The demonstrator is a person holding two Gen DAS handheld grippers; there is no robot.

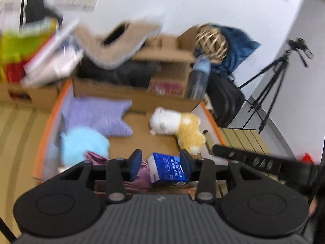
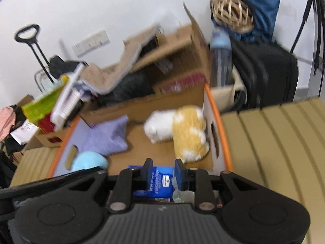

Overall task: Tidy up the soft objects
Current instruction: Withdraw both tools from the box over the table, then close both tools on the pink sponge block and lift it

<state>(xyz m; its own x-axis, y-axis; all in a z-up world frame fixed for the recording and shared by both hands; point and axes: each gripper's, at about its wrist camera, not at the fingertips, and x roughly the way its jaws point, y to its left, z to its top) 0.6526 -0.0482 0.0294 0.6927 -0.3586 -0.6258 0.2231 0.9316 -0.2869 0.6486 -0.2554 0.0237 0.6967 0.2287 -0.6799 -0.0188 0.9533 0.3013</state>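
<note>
An orange-rimmed box [image 1: 50, 118] [image 2: 221, 126] holds a purple star cushion [image 1: 97, 116] [image 2: 107, 138], a light blue fluffy toy [image 1: 81, 144] [image 2: 89, 160], a white and yellow plush [image 1: 176, 126] [image 2: 182, 130] and a pink cloth [image 1: 142, 174]. My left gripper [image 1: 160, 162] hangs over the box's near end, open; a blue tissue pack [image 1: 168, 169] lies between its fingers with a gap at the left pad. My right gripper [image 2: 164, 170] is beside it, also open, with a blue tissue pack [image 2: 160, 183] low between its fingers. Both views are blurred.
Behind the box stand open cardboard boxes [image 1: 166, 77] [image 2: 178, 65] piled with clutter and a beige mat. A water bottle [image 1: 198, 77] [image 2: 220, 61], a wicker ball [image 1: 211, 42] and a black bag [image 2: 264, 77] sit at the right. A tripod [image 1: 274, 81] stands far right. A beige slatted surface [image 2: 274, 142] flanks the box.
</note>
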